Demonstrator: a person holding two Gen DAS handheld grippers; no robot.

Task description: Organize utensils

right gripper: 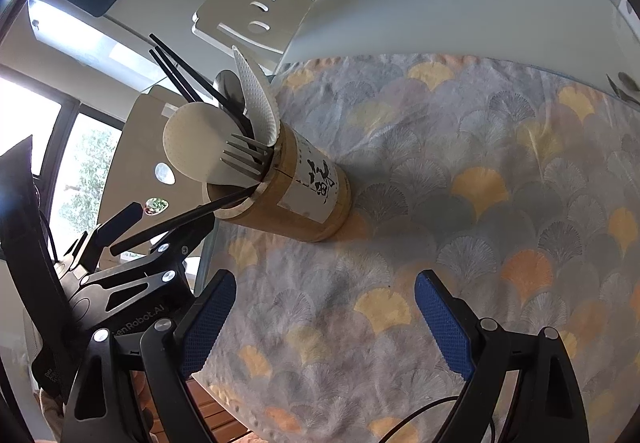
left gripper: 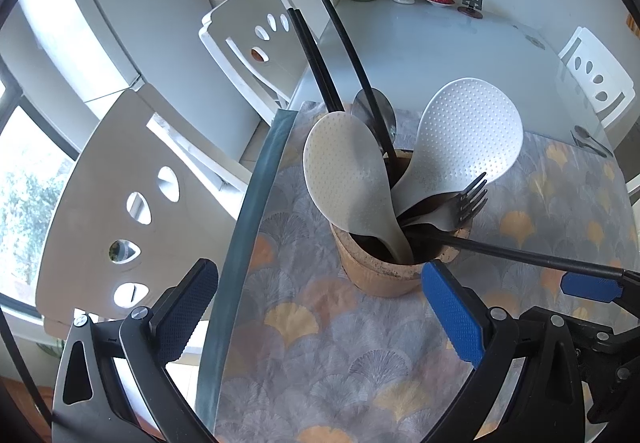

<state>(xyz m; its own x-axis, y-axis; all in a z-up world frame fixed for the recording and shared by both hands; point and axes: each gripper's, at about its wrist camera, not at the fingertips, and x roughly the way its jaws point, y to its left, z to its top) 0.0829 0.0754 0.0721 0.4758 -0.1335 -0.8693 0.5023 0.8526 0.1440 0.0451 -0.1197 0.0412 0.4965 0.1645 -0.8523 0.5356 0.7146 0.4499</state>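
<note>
Evidently mid-sorting: bamboo holder (left gripper: 380, 277) stood at the cloth's left edge, packed full. One black chopstick (left gripper: 500, 250) leaned out low, rightward. Left gripper (left gripper: 318, 283) and right gripper (right gripper: 324, 283) gaped wide, empty. Best pinch the leaner mid-shaft, then tip it upright gently.

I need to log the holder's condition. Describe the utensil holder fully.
The utensil holder is a tall bamboo-looking cylinder with a white paper label bearing black calligraphy. It stands upright on the patterned cloth near the table edge. Inside lean two white rice paddles, a fork, a spoon and black chopsticks. Neither gripper touches it.
</note>
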